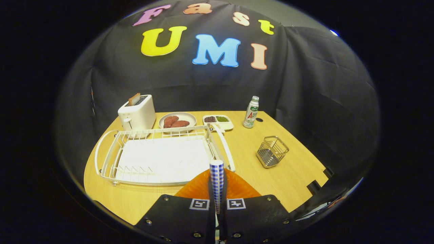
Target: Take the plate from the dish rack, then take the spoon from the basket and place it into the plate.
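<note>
My gripper is shut on the spoon. Its blue-and-white checked handle sticks straight up from between the two black fingers, and its bowl end is hidden. Just ahead of and beneath the fingers lies the orange plate on the wooden table, partly covered by the gripper. The white wire dish rack stands beyond the plate to the left, holding no dishes. The small metal wire basket sits tilted on the table beyond the fingers to the right, with nothing visible inside.
Behind the rack stand a white toaster with a slice in it, a plate of brown patties and a small divided dish. A white bottle stands farther right. The table ends close on the right.
</note>
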A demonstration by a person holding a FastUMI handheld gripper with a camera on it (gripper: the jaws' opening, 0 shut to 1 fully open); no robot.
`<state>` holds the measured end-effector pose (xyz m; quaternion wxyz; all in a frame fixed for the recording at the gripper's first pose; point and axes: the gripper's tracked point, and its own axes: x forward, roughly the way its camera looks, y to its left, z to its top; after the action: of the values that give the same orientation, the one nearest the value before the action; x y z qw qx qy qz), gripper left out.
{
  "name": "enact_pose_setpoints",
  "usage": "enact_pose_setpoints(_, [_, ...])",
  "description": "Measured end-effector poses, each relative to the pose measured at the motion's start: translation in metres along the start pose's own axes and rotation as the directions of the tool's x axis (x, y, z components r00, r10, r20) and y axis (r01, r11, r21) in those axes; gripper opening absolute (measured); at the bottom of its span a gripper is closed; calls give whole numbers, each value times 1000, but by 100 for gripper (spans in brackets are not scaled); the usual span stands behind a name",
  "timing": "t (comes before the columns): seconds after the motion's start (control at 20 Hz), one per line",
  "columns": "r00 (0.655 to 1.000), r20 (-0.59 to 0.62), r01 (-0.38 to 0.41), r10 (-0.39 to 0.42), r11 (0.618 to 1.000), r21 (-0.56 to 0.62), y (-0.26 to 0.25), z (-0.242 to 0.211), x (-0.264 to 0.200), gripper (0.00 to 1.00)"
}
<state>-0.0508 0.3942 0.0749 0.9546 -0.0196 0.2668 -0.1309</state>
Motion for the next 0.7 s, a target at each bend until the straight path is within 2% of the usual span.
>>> enact_pose_setpoints(0.15, [999, -50, -18, 18, 1000, 9, 5, -22, 9, 5])
enact_pose_setpoints(0.45, [993, -118, 7, 3, 997, 76, -10, -44, 30, 5])
enact_pose_setpoints(0.7, [985, -168, -3, 37, 980, 198, -17, -57, 46, 5])
